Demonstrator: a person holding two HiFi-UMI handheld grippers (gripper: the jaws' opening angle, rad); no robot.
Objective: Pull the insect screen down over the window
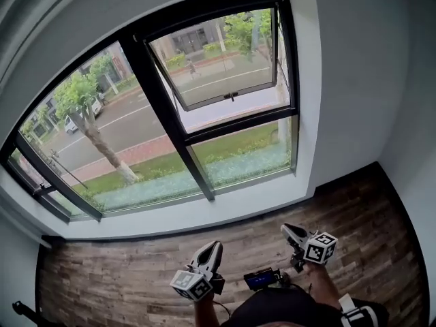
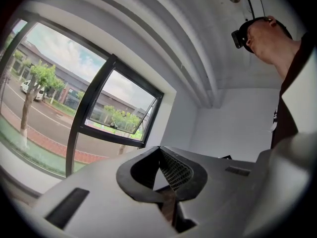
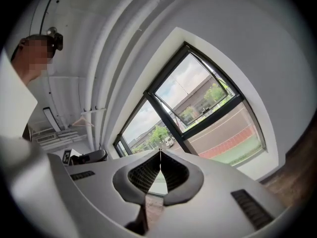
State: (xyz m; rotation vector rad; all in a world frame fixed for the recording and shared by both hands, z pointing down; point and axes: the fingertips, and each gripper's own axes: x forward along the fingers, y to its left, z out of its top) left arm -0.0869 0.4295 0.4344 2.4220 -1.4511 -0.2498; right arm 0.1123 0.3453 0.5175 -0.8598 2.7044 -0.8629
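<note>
- I see the left hand-held gripper (image 1: 214, 247) low in the head view, over the wood floor (image 1: 122, 278). Its jaws are together, tips meeting, with nothing between them.
- The right hand-held gripper (image 1: 289, 229) is near it, also over the floor. Its jaws are closed tip to tip and empty.
- The window (image 1: 165, 111) is ahead of both and well apart from them. It is dark-framed, set in the white wall above a white sill (image 1: 204, 216).
- The upper right sash (image 1: 225, 60) is tilted open outward.
- I cannot make out the insect screen in any view.
</note>
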